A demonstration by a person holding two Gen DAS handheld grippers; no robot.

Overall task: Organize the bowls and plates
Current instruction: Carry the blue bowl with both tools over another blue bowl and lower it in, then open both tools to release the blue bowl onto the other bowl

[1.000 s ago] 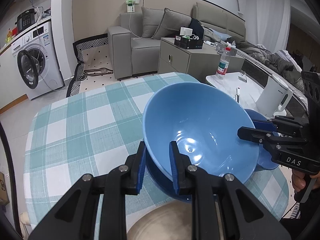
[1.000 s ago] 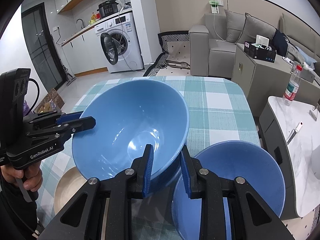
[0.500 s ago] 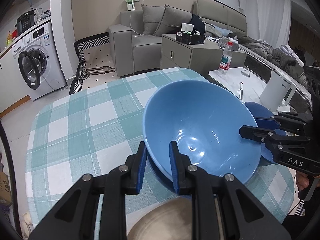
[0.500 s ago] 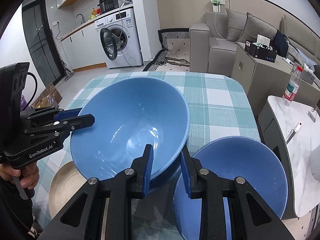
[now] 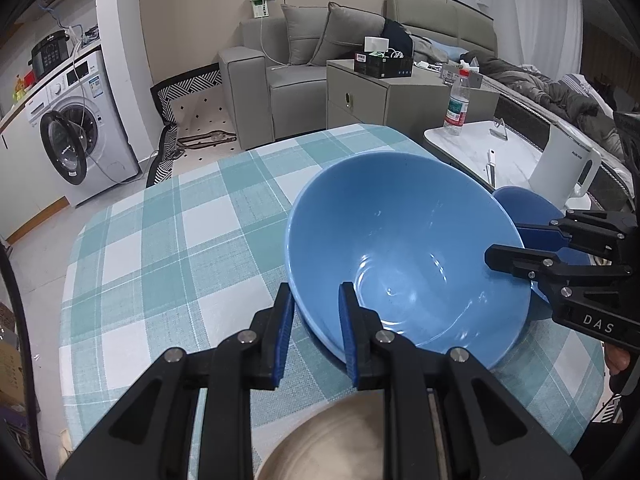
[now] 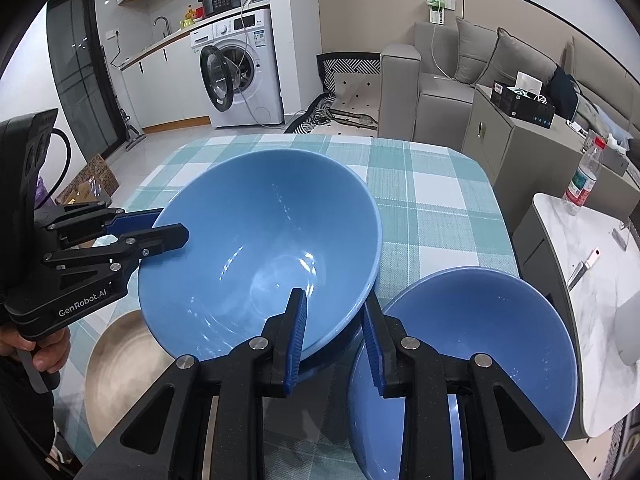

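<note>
A large light blue bowl (image 5: 404, 256) (image 6: 260, 248) is held tilted over the checked tablecloth (image 5: 160, 248). My left gripper (image 5: 314, 292) (image 6: 172, 224) is shut on its near-left rim. On the opposite rim my right gripper (image 6: 334, 298) (image 5: 504, 240) is shut too, one pad inside the bowl and one outside. A darker blue dish edge (image 5: 320, 340) peeks out just beneath the bowl. A second, darker blue bowl (image 6: 472, 356) (image 5: 524, 208) sits on the table to the right. A tan plate (image 6: 120, 364) (image 5: 344, 444) lies at the near edge, partly hidden by the grippers.
A white side table (image 6: 600, 280) at the right carries a white kettle (image 5: 564, 168) and a water bottle (image 5: 456, 108). A washing machine (image 6: 240, 76), a grey sofa (image 5: 280, 68) and a cabinet (image 5: 380, 96) stand beyond the table. A person's hand (image 6: 36, 352) grips the left handle.
Both views have tipped slightly, and the bowl stays held at the same two rim spots. The other bowl and the plate have not moved.
</note>
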